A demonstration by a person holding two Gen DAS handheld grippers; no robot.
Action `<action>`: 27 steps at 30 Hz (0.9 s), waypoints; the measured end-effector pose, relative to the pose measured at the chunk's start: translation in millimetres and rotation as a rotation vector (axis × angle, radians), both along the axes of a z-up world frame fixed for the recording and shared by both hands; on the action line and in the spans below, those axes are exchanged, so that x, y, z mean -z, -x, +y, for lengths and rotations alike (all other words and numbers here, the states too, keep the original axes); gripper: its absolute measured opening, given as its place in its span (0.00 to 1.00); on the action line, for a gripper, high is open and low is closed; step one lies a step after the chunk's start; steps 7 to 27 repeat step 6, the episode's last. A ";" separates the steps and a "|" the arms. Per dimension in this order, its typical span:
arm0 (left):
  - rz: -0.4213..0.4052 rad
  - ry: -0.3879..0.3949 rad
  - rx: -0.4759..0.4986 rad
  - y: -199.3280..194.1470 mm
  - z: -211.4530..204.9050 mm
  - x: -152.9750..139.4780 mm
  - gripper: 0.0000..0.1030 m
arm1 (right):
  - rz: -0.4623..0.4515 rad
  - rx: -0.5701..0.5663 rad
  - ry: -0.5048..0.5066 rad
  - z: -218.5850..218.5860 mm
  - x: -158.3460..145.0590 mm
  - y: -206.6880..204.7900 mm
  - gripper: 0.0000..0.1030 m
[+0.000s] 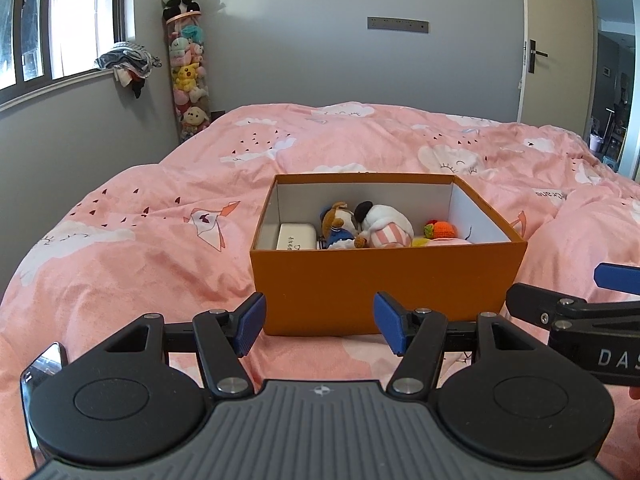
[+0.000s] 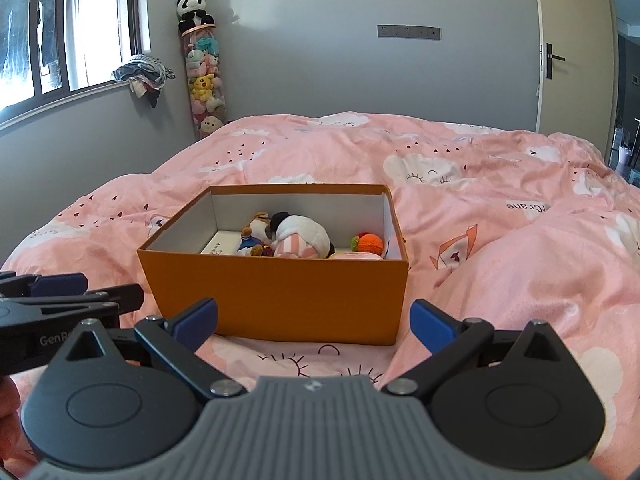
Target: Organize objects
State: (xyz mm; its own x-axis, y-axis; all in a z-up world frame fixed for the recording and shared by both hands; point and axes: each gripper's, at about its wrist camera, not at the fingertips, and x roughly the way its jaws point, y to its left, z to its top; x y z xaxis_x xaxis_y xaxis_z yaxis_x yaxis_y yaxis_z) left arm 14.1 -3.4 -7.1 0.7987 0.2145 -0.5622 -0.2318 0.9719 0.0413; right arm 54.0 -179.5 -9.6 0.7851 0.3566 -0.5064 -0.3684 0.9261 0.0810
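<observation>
Left wrist view: left gripper [image 1: 319, 322] fingers spread wide, empty, before the orange box [image 1: 384, 280] on the bed [image 1: 140, 248]. Right gripper [image 2: 314, 322] likewise wide, holding nothing; plush toys [image 2: 298, 240] lie inside.

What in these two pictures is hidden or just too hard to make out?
- Floor of the orange box: in both views its near wall hides the bottom and the lower parts of the toys.
- White case: its print is too small to read in either view.
- Right hand-held gripper: cut off by the right edge in the left wrist view.
- Clear tube of plush toys: its base is hidden behind the pink duvet.
</observation>
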 end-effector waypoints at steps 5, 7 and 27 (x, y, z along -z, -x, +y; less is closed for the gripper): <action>-0.010 0.009 0.002 1.7 1.4 1.1 0.69 | 0.011 -0.004 -0.001 0.7 1.7 -0.9 0.99; -0.008 0.009 0.001 1.3 1.4 1.4 0.69 | 0.014 -0.005 0.001 1.1 2.0 -1.1 0.99; -0.008 0.009 0.001 1.3 1.4 1.4 0.69 | 0.014 -0.005 0.001 1.1 2.0 -1.1 0.99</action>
